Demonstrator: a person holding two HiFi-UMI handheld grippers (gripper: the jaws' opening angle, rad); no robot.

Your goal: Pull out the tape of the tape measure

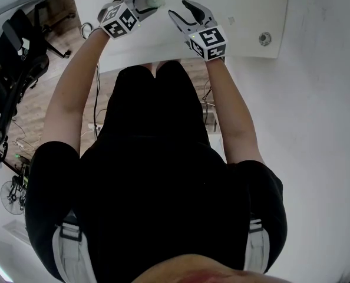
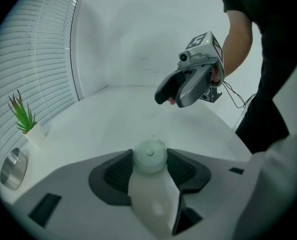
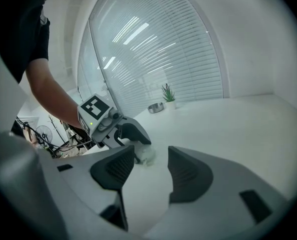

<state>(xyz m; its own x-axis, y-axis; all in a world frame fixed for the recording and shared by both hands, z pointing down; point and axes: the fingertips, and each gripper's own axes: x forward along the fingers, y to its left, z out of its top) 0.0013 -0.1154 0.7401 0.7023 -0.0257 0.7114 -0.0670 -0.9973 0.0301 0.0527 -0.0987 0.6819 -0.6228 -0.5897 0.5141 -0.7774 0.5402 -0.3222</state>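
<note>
**Head view:** At 12 o'clock the left tool [image 1: 150, 2] and the right tool [image 1: 181, 12] hang over a smooth white surface [image 1: 246, 7], with their tips near each other. A pale, rounded tape measure [image 1: 156, 0] sits at the left tool's tip. A small metal bowl [image 1: 264, 38] lies at 2 o'clock.

**Left gripper view:** The tape measure [image 2: 149, 156] is clamped between the two dark ribbed pads [image 2: 119, 171], just below centre. It is a milky, pale-green plastic disc. Its flat round face, with a small central knob, is turned towards the camera. Being round, it shows no long axis, and no tape or slot can be made out. The right tool hovers at 1 o'clock, apart from it. A spiky green plant [image 2: 22, 115] in a white pot [image 2: 36, 133] stands at 9 o'clock.

**Right gripper view:** This tool's jaws stand apart with only bare surface between them. The tape measure [image 3: 144, 155] shows just beyond the left pad, held in the left tool's dark jaws. White slatted blinds [image 3: 153, 49] fill 12 o'clock.
</note>
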